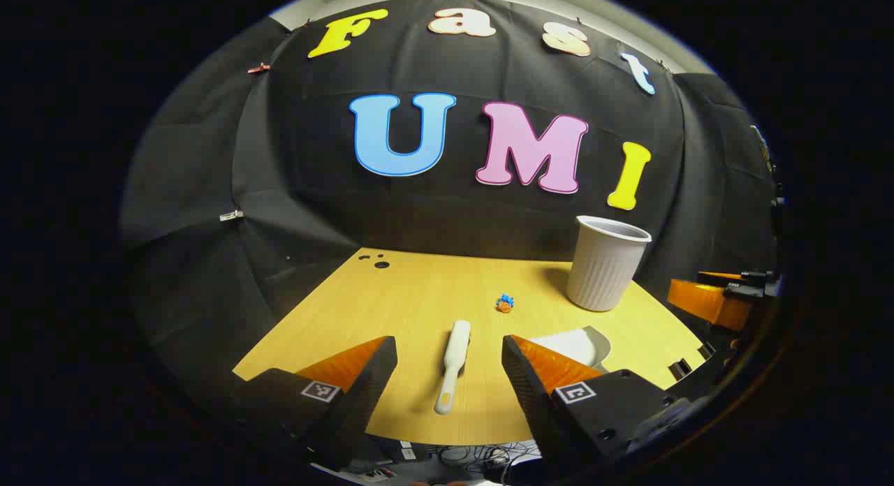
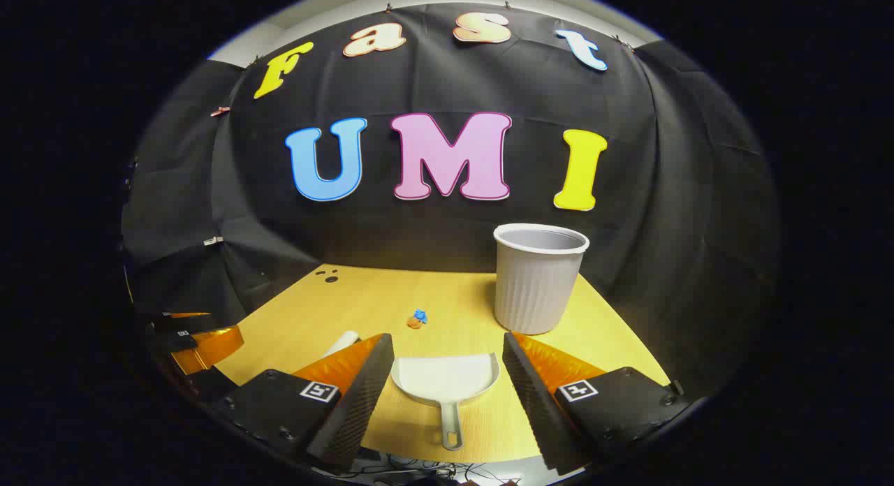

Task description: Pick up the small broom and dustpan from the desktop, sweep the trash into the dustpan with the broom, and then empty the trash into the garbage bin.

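Presently, left tongs (image 1: 449,364) gape, broom (image 1: 452,366) lying between the fingers, untouched. Right tongs (image 2: 447,360) gape over the dustpan (image 2: 445,378), handle toward 6 o'clock. Trash (image 2: 417,319) lies at 11 o'clock beyond it, garbage bin (image 2: 538,276) upright at 1 o'clock on the tabletop (image 2: 363,297).

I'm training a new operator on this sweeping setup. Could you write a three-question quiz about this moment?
1. True or false: the left gripper is shut on the broom.
2. Which tool lies between the right gripper fingers: A broom, B dustpan, C bin?
3. Fill in: the trash lies on the ___.

Key: 1 false, both grippers are open; 2 B; 3 desktop.
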